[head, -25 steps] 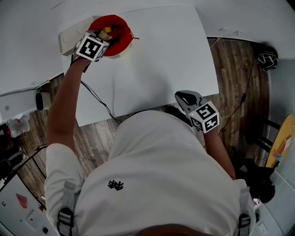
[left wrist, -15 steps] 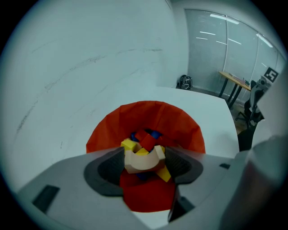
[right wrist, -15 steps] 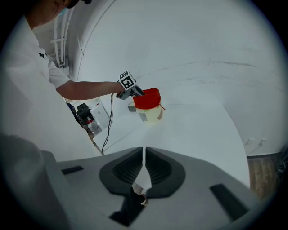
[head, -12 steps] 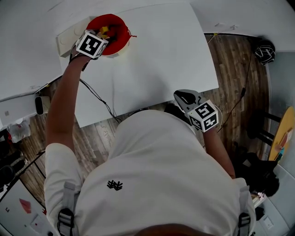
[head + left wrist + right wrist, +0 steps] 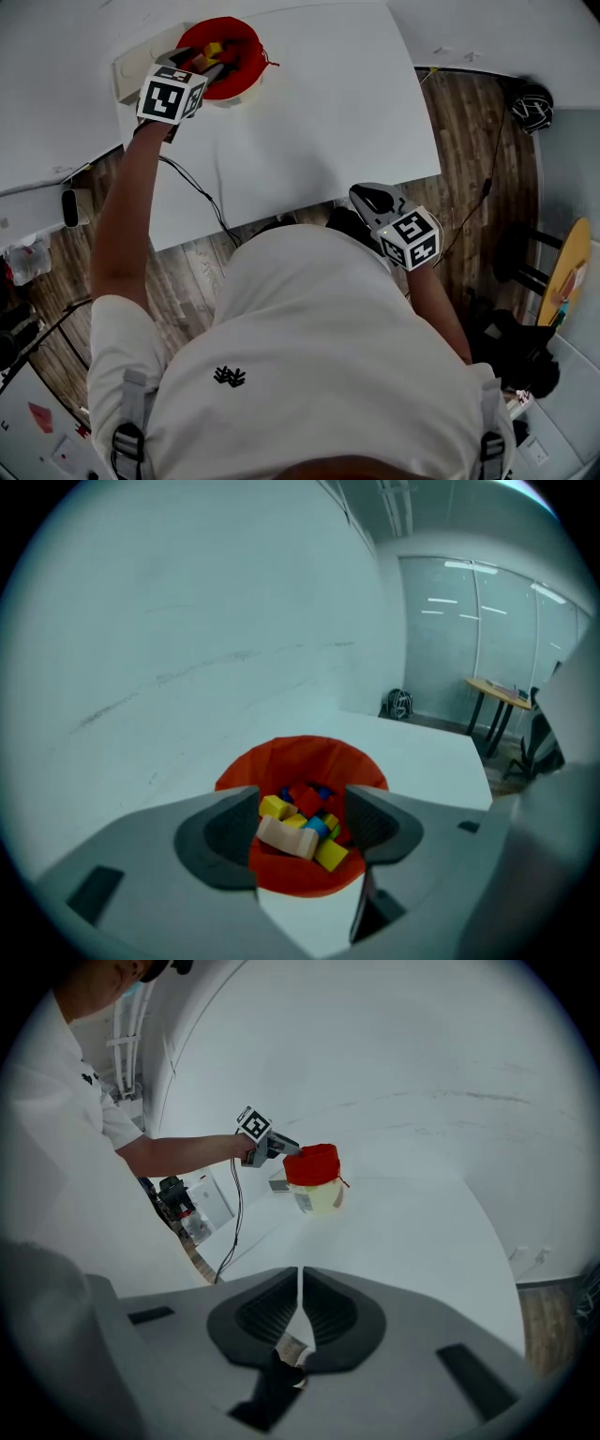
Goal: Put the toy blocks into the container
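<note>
**Left jaws empty over the container, blocks inside**

- Container (image 5: 309, 757): red-lined tub at the far left corner of the white bench (image 5: 328, 112), close to the edge. Under the red lining it looks like a pale tub with a label, though it is too small in view to be sure.
- Toy blocks (image 5: 298, 829): heaped in the bottom, with yellow, red and blue pieces and one pale wooden piece lying on top. None shows on the bare bench, so I judge the loading to be about done.
- Left gripper (image 5: 204, 64): held over the container's mouth on an outstretched arm and angled down into it. Its jaws are spread wide and grip nothing. The blocks seen between them lie well below, in the tub. The placing fits a drop straight into the opening.
- Right gripper (image 5: 300, 1288): back at the near edge of the bench, close to the person's body and well apart from the container. Its jaws are closed together and hold nothing. It looks parked there, out of the working arm's way.
</note>
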A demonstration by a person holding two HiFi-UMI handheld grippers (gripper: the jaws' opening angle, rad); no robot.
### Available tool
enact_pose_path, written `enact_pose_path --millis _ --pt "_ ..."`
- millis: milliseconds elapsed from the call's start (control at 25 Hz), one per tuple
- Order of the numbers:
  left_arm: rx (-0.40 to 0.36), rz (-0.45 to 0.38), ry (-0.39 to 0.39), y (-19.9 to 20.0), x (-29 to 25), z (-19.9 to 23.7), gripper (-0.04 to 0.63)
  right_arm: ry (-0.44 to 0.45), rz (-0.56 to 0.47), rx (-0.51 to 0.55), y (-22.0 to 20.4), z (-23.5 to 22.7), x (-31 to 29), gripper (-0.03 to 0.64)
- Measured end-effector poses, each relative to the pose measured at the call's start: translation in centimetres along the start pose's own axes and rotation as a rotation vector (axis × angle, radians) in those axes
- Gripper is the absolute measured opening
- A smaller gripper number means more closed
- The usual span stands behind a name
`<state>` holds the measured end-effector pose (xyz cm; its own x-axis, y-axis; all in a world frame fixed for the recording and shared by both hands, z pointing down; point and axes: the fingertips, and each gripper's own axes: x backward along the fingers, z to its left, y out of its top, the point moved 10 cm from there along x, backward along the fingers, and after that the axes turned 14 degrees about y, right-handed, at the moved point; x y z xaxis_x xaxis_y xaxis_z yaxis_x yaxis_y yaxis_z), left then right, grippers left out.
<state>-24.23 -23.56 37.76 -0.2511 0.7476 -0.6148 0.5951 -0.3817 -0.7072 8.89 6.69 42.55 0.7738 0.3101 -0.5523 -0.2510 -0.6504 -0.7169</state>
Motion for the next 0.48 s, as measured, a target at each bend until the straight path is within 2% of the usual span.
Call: enact_pose_path --millis 160,280,360,480 --pt "0.150 -0.141 0.047 -0.4 4.0 -0.3 0.258 0.002 -0.012 0.027 0.0 0.0 -0.3 0.018" --pt "0.311 -0.219 0.039 -2.0 7.4 -1.2 0.177 0.005 -0.030 0.055 0.9 -0.2 -0.7 0.015" --pt "0.391 -0.239 0.032 -3.7 9.3 -2.3 0.105 0.015 -0.041 0.075 1.5 -0.2 -1.1 0.014" --pt "0.446 -0.232 -0.006 -6.2 11.6 -5.1 0.008 0.038 -0.053 0.118 2.6 -0.4 -1.6 0.011"
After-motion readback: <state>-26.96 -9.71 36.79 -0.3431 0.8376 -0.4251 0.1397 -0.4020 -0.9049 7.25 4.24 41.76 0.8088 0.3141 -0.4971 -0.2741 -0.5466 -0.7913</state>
